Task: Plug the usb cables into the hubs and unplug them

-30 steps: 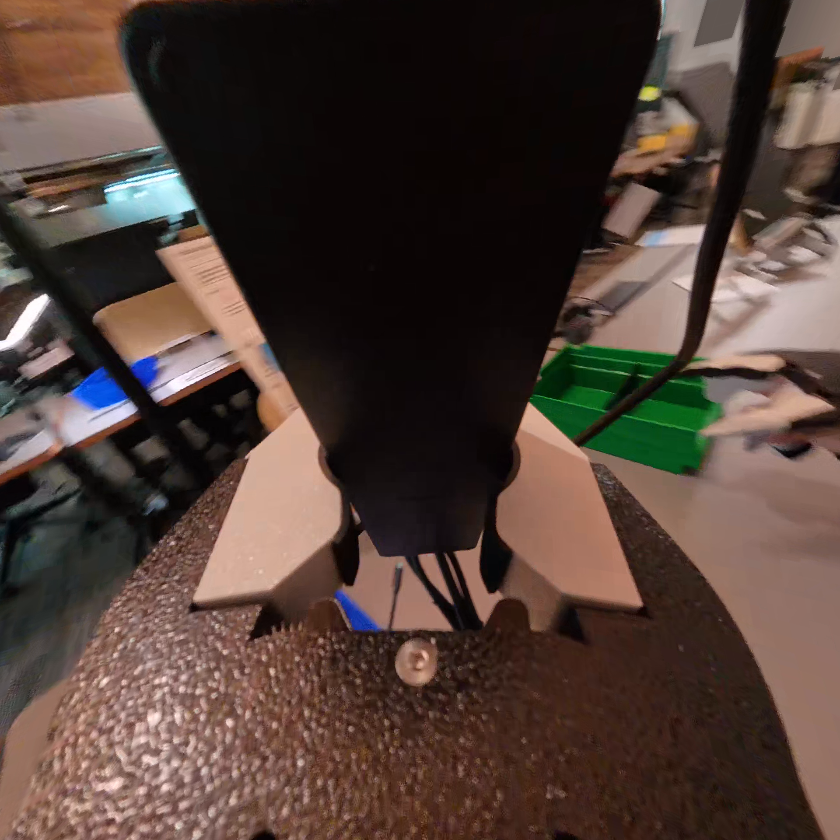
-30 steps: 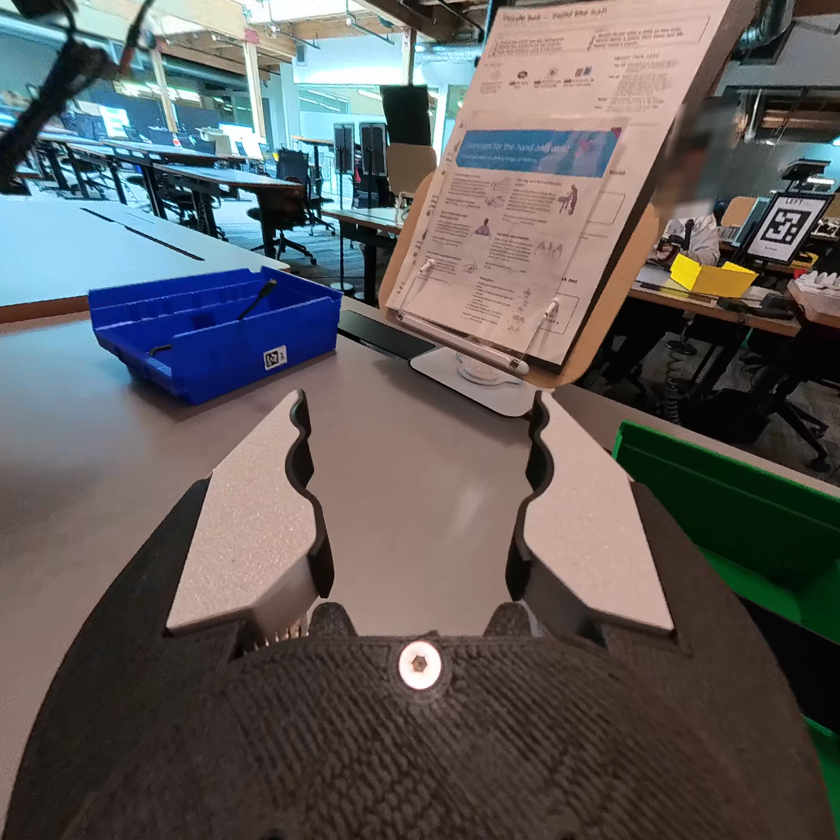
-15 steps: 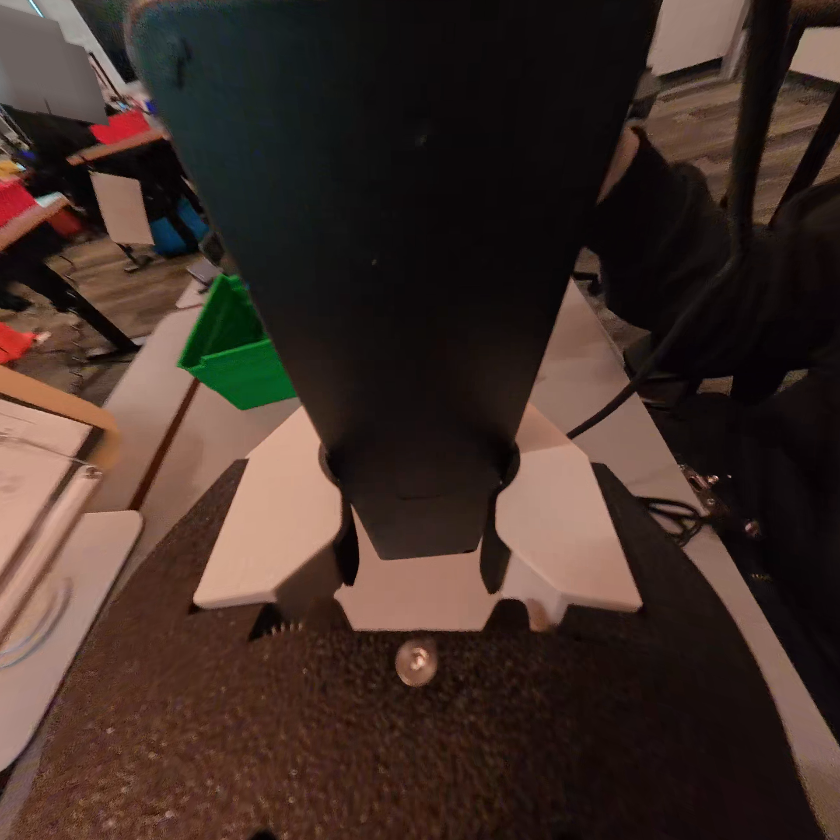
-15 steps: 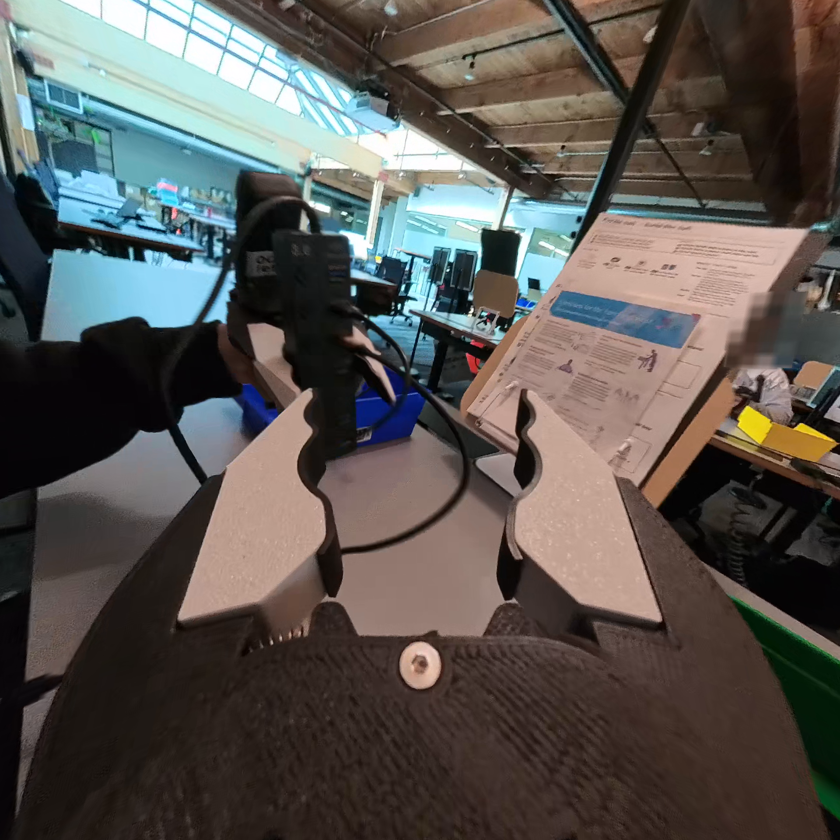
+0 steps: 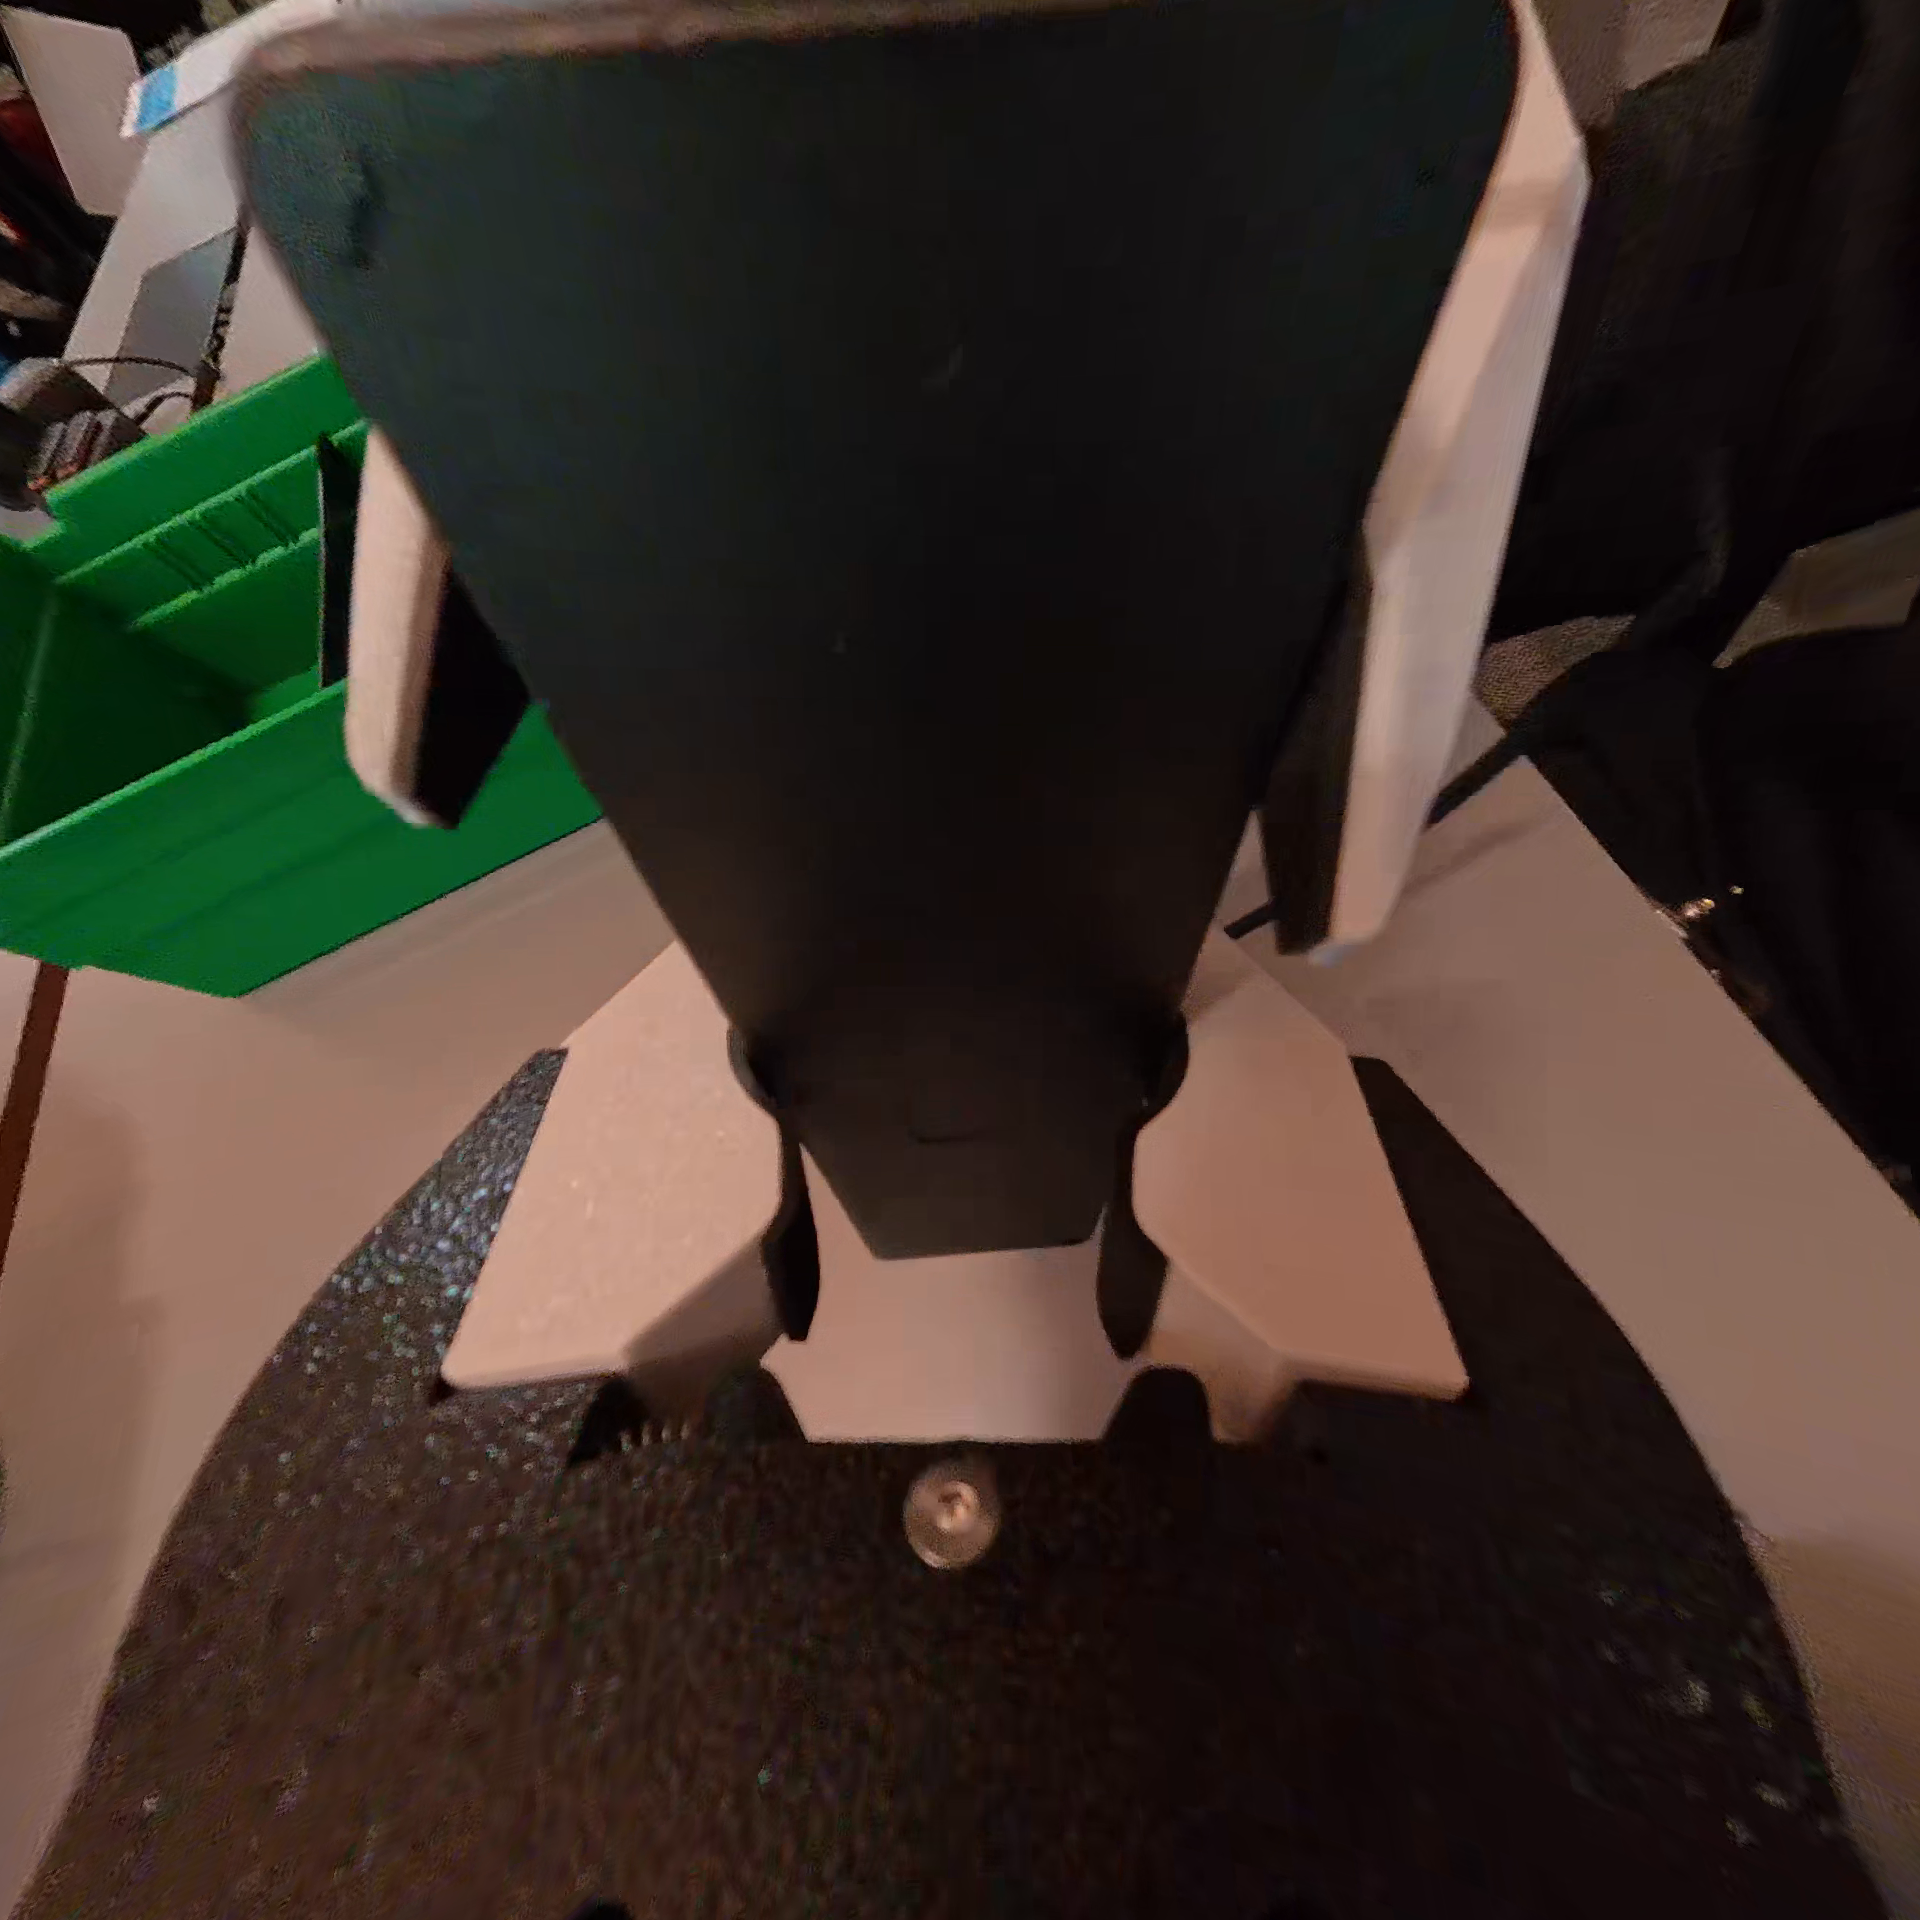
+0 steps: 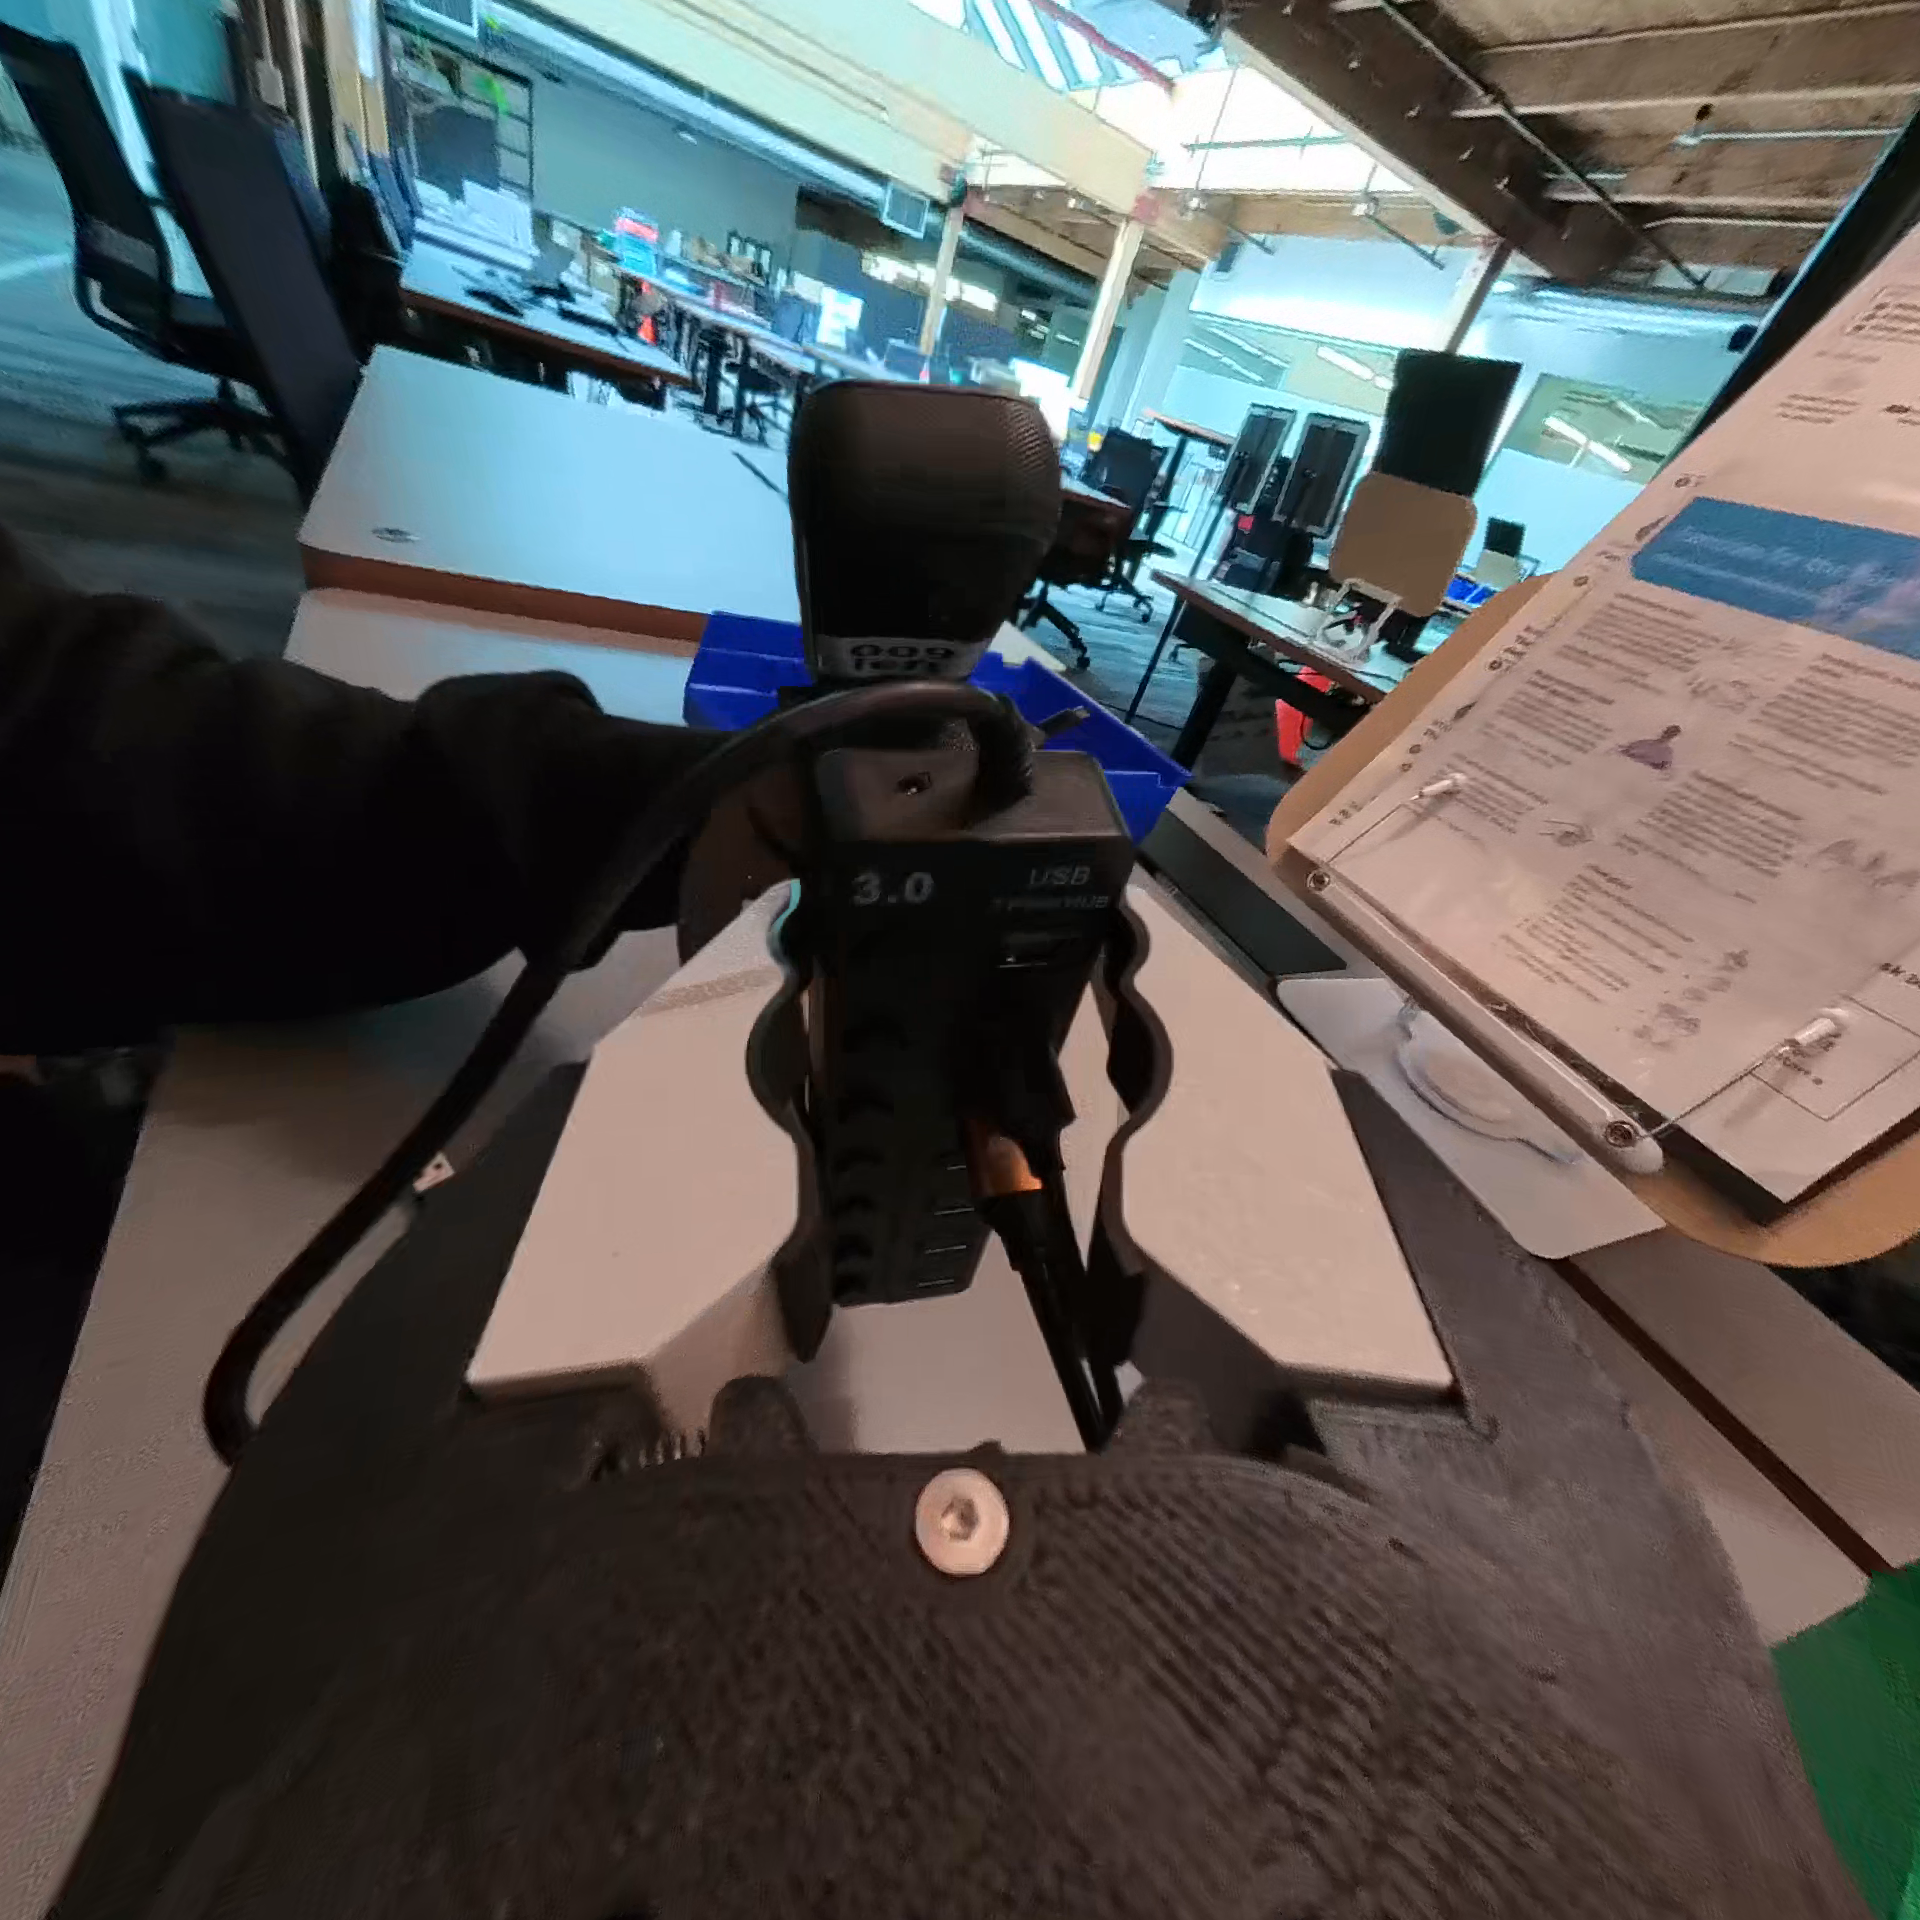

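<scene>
USB hub (image 5: 883, 540), black and seen from its blank back, fills the left wrist view, its narrow end pinched between the closed fingers of the left gripper (image 5: 956, 1174) above a pale tabletop (image 5: 260, 1143). Beyond it the two pale fingers (image 5: 1423, 582) of the right gripper flank the hub's far end, one on each side. A green divided bin (image 5: 177, 748) sits on the table at the left, and a dark garment (image 5: 1745, 520) shows at the right edge. The view is soft with blur.

From the right wrist view, the same hub (image 6: 956, 997) stands upright between the fingers of the right gripper (image 6: 956, 1091), its row of ports facing the camera; the jaws sit close against both sides, though actual contact cannot be told. A black USB cable (image 6: 1039, 1236) with a coppery plug is seated in a port on the hub's lower right and runs down toward the gripper body. The hub's own black lead (image 6: 499, 1029) arcs from its top out to the left and loops down over the table. Behind the hub rises the left gripper's black handle (image 6: 925, 509), held by a black-sleeved arm (image 6: 312, 831) reaching in from the left. A blue bin (image 6: 1091, 727) lies behind on the table, and a stand (image 6: 1455, 1132) holding a printed sheet (image 6: 1662, 831) leans at the right. A corner of green bin (image 6: 1860, 1745) shows at lower right.
</scene>
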A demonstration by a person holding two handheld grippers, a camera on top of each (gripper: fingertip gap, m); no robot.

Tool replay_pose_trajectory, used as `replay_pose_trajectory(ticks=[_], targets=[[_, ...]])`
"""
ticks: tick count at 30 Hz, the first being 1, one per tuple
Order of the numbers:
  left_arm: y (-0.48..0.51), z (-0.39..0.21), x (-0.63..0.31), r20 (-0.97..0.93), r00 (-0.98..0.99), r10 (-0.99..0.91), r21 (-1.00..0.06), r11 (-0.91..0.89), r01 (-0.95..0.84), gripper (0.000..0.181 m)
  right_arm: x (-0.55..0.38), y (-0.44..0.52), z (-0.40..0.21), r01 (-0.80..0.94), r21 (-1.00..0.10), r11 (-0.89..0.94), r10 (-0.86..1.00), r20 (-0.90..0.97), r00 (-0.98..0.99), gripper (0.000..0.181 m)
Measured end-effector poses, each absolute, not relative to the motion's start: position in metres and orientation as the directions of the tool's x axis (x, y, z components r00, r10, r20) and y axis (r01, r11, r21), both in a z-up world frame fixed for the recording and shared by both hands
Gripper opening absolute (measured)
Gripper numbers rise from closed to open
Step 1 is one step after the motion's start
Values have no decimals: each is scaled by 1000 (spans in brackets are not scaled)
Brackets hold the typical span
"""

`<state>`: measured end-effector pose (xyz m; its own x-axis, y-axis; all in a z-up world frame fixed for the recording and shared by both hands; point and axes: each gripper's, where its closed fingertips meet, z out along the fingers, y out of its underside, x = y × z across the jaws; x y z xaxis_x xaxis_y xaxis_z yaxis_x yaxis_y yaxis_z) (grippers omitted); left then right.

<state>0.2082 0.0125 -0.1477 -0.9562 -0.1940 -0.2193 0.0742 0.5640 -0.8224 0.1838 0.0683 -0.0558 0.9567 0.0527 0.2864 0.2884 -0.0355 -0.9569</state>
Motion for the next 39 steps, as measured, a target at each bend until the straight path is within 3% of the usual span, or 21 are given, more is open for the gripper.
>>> replay_pose_trajectory(ticks=[8, 13, 17, 27, 33, 39], targets=[[13, -108, 210, -111, -966, -233, -963, 264, 47, 68, 205, 59, -54, 105, -994, -21, 61, 104, 993, 54], [17, -132, 219, -108, -963, -247, -935, 355, 14, 52, 208, 63, -67, 132, -988, -82, 56, 127, 990, 54], [21, -136, 227, -166, -953, -254, -922, 382, 59, 52, 210, 66, -70, 187, -979, -85, 51, 183, 982, 54], [11, -130, 222, -63, -964, -257, -950, 311, -21, 52, 209, 63, -65, 142, -989, -35, 93, 138, 986, 54], [14, -138, 229, -108, -952, -286, -936, 352, 1, 52, 213, 61, -71, 175, -981, -81, 71, 170, 983, 55], [26, -128, 238, -41, -946, -322, -971, 237, -38, 52, 227, 45, -63, 138, -987, -78, -7, 139, 990, 54]])
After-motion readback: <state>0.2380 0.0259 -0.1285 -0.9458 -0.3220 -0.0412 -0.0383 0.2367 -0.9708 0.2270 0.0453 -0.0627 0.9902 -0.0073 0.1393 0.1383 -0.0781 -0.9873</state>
